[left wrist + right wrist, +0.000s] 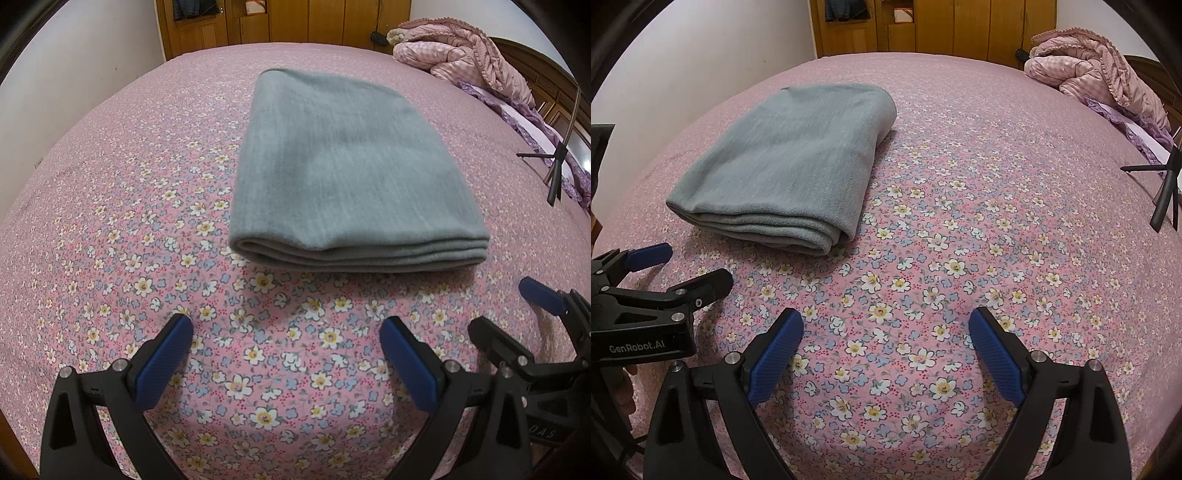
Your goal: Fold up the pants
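Note:
The grey pants (340,166) lie folded into a flat rectangular stack on the pink flowered bedsheet (110,221); the layered fold edge faces me. In the right wrist view the pants (790,162) sit up and to the left. My left gripper (286,325) hovers open just short of the stack's near edge, nothing between its blue pads. My right gripper (886,319) is open over bare sheet, right of the stack. The right gripper (495,306) also shows at the left view's right edge, and the left gripper (700,266) at the right view's left edge.
A crumpled pink quilt (461,51) lies at the far right corner of the bed by purple pillows (535,129). A black tripod stand (557,170) rests on the right side. Wooden wardrobes (942,26) stand behind the bed; a white wall (701,55) runs along the left.

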{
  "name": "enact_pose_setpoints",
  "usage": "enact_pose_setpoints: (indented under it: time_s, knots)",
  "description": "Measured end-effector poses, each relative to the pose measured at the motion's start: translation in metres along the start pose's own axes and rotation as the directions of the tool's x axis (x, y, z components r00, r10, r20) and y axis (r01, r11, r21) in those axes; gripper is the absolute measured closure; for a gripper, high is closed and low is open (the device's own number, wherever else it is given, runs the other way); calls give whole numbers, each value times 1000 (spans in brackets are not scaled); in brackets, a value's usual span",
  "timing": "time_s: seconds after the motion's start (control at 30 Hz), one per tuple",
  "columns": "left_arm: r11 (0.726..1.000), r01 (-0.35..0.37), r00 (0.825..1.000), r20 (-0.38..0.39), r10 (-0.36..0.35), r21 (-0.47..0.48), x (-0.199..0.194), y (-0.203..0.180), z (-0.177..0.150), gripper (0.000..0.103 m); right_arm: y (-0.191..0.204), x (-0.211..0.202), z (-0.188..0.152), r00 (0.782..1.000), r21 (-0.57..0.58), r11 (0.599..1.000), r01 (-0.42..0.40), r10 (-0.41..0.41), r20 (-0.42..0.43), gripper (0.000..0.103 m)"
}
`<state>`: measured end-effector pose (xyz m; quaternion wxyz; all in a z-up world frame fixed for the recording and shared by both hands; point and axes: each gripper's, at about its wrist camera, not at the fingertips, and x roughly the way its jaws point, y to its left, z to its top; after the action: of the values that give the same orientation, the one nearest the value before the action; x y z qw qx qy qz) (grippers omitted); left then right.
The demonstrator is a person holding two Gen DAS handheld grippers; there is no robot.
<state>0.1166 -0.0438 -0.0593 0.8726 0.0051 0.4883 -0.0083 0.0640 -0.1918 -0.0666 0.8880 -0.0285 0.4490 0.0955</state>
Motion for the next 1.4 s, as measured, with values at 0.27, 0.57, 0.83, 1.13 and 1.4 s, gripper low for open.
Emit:
enact_pose_setpoints:
  time_s: [0.27, 0.57, 0.83, 1.13, 1.4]
  knots:
    - [1000, 3, 1000, -3, -3, 2, 0, 1, -1, 0, 1, 0, 0, 1000, -1, 1000, 3, -3, 4, 8]
    - [1000, 3, 1000, -3, -3, 3, 0, 2, -1, 0, 2, 1, 0, 1000, 3, 1000, 4, -4, 6, 7]
    - [1000, 3, 1000, -3, -3, 3, 0, 2, 0, 0, 2, 1, 0, 1000, 4, 1000, 4, -4, 6, 7]
    - [1000, 3, 1000, -3, -3, 3, 0, 2, 0, 0, 2, 0, -1, 1000, 4, 1000, 5, -5, 7, 7]
    - [1000, 3, 1000, -3, -3, 3, 0, 2, -1, 0, 2, 0, -1, 1000, 5, 1000, 5, -5, 7, 7]
